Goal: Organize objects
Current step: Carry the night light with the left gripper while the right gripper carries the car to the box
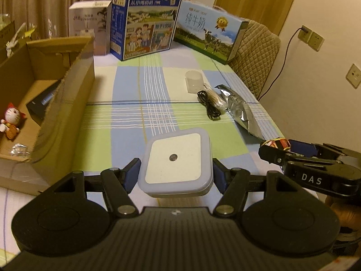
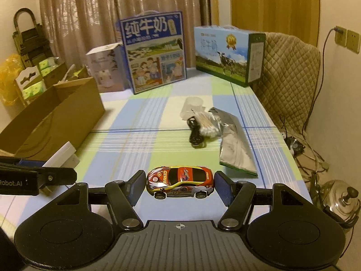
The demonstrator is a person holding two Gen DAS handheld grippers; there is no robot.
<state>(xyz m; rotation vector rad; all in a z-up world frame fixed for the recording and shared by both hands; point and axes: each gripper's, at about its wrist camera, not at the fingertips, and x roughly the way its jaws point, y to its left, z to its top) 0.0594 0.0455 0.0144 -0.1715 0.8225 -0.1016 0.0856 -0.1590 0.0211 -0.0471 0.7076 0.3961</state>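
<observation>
Gripping a night light and toy car, both jaws hang over open tablecloth.

Glossy toy car, matt cardboard box

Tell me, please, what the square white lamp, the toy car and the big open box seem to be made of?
Square white lamp: probably plastic, smooth matte, with rounded edges. Toy car: glossy printed shell with bright glints, metal or plastic, I cannot tell which. Open box: brown corrugated cardboard, dull, with folded flaps.
</observation>
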